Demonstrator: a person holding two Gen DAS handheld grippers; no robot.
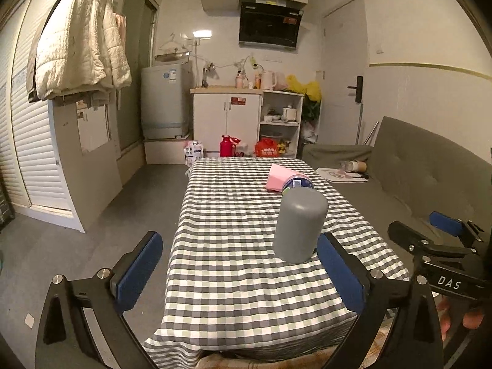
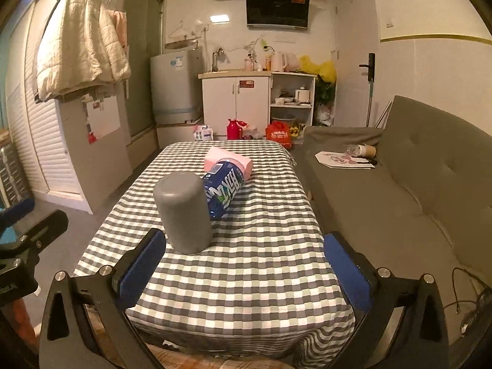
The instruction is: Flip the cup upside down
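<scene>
I kept left gripper wide, empty, back at near table edge; right gripper same, jaws spread, nothing held. Grey cup stood rim-down on checked cloth, closed base up, so flip looked done imo. Blue bottle lay touching behind cup, pink pack beyond.

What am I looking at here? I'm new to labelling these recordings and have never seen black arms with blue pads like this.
No robot: a person holds a two-finger tool in each hand, each carrying a wide-angle camera looking along its fingers. One picture is from the left tool, the other from the right tool. Both stand open and hold nothing. On the checkered table stands a grey cup, closed end up, mouth down. Behind it lie a blue packet and a pink box. A grey sofa sits to the right.
</scene>
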